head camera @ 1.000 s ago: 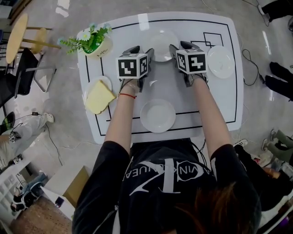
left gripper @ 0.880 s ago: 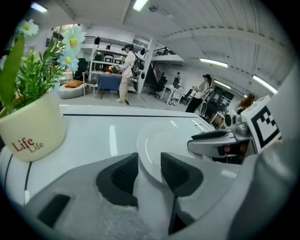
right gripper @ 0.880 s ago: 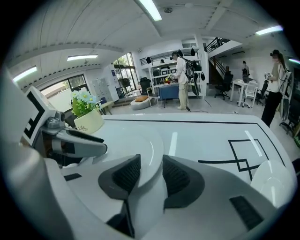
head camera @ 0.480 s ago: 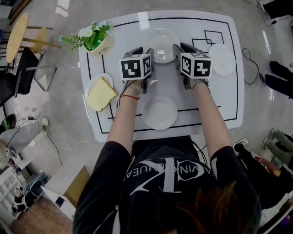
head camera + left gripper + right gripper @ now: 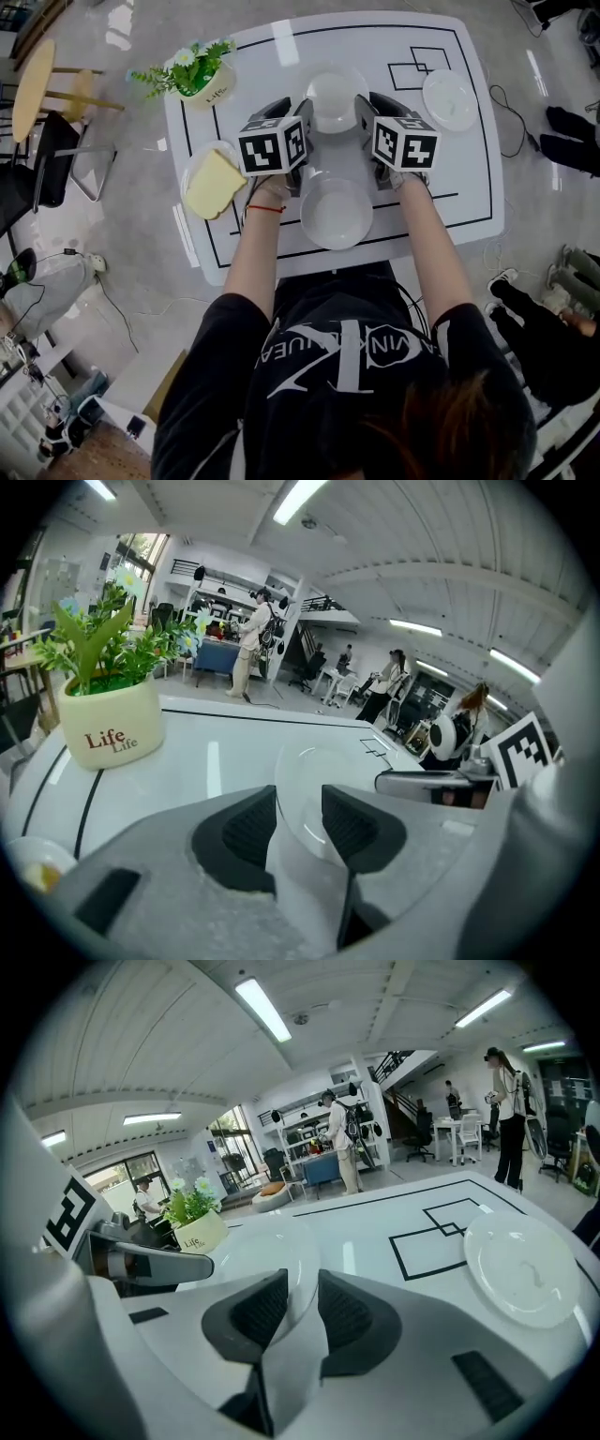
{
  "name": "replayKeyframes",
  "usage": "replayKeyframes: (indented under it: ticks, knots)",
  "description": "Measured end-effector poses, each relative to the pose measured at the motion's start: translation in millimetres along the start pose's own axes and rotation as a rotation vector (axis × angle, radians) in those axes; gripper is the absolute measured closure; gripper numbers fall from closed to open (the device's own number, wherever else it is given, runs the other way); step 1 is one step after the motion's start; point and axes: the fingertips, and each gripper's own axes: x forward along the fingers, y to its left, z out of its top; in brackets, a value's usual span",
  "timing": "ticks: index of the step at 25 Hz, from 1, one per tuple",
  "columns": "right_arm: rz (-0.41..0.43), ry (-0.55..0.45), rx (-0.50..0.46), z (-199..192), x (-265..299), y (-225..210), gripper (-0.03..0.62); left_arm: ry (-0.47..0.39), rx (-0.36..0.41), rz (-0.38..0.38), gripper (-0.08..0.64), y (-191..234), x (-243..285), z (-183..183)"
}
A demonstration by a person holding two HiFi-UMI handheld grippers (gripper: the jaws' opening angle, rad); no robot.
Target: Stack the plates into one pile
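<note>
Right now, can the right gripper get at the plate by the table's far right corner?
Probably not yet: the right gripper has just closed its jaws on the rim of the middle plate, so it is occupied. The table toward the corner plate looks bare; after letting go, the way seems free.

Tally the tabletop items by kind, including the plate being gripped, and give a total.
White plates: 4 (gripped at the back, front centre, back right, left, half covered)
Potted plant: 1
Yellow slice: 1
Total: 6
</note>
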Motion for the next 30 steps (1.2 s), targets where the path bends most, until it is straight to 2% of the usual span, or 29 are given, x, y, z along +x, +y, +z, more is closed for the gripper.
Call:
replayKeyframes:
  ticks: [8, 16, 25, 30]
  knots:
    - [-0.042, -0.048, 0.003, -14, -51, 19, 0.491, 0.008, 0.016, -0.083, 0.408, -21, -32, -23]
    - [-0.038, -0.077, -0.021, -23, -95, 34, 0.491, 0.009, 0.056, -0.117, 0.408, -42, -58, -31]
    - [0.054, -0.034, -0.051, -46, -108, 54, 0.489, 0.024, 0.022, -0.069, 0.407, -39, -82, -56]
    - [0.12, 0.01, -0.059, -70, -121, 67, 0.489, 0.058, -0.028, -0.031, 0.407, -40, -102, -92]
